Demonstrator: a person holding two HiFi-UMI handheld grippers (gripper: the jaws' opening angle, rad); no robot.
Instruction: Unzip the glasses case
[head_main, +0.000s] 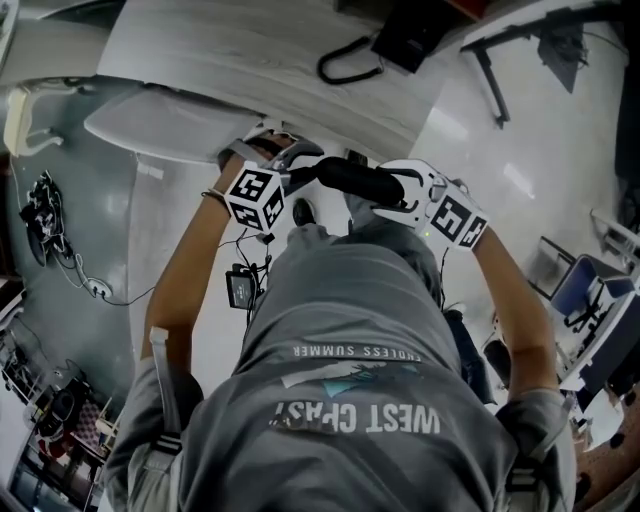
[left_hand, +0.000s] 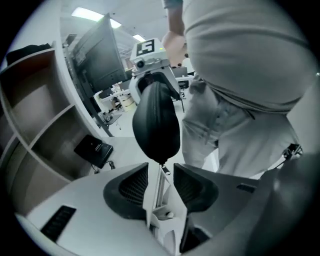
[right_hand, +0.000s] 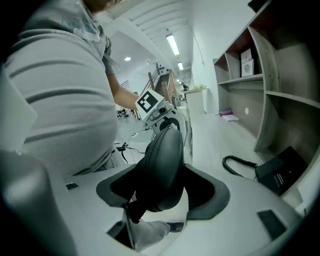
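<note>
Shelving (right_hand: 280, 90) and pale floor (head_main: 460, 120) lie behind. Mid-frame in the head view, the glasses case (head_main: 355, 178) hangs in the air between both tools. The right gripper (right_hand: 165, 175) clamps its body (an anchor for pulling). The left gripper (left_hand: 160, 172) stands released, the zipper pull (left_hand: 163, 169) seemingly untouched between its jaws.

Floor (head_main: 470, 120): pale, glossy, catching reflections of the lights.
Ceiling lights (right_hand: 171, 44): long bright strips in a row overhead.
Shelf unit (right_hand: 272, 95): open wooden compartments, with a book standing on an upper shelf.
Black box (right_hand: 281, 172): lies by the foot of the shelf unit, with a coiled cord (right_hand: 236, 165) just beside it.
Monitor (left_hand: 100, 57): dark screen, tilted.
Chair (head_main: 578, 285): blue-backed, at the right edge of the head view.
</note>
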